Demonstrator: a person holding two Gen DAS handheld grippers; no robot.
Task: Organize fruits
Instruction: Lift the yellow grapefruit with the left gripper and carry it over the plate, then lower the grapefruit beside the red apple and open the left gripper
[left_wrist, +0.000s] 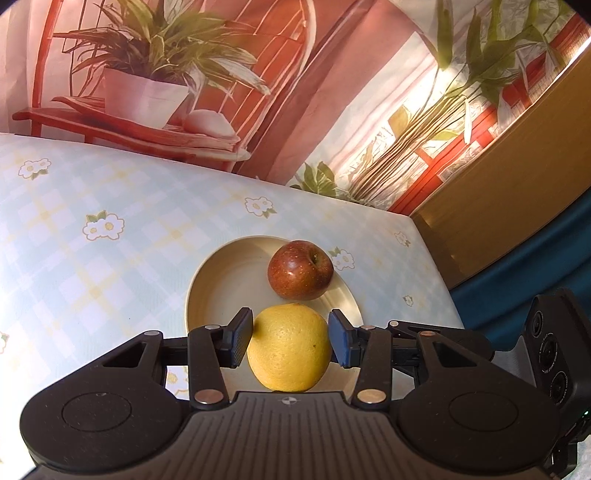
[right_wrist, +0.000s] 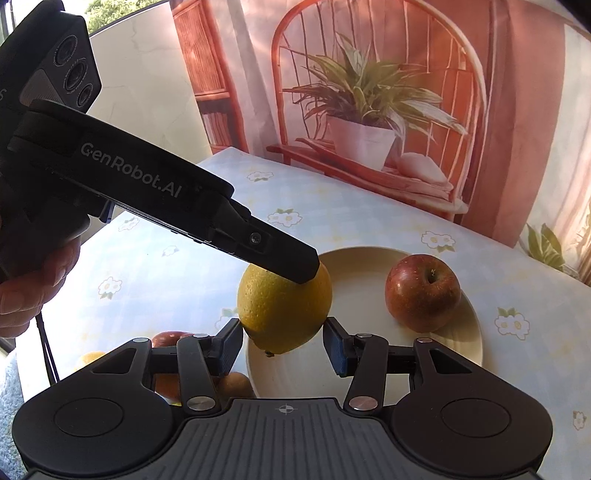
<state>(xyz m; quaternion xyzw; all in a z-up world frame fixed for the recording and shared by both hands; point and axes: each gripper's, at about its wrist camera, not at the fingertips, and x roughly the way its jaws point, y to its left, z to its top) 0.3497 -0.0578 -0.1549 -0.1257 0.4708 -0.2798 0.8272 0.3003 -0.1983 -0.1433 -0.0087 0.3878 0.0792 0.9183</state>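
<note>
My left gripper is shut on a yellow orange and holds it over the near rim of a cream plate. A red apple lies on the far right part of the plate. In the right wrist view the left gripper comes in from the upper left and grips the orange above the plate's left edge, with the apple to the right. My right gripper is open and empty, its pads flanking the space just below the orange.
The table has a pale blue checked cloth with flowers. More fruit lies at the lower left behind my right gripper. A printed backdrop of a chair and potted plant stands behind the table. The table's right edge is close to the plate.
</note>
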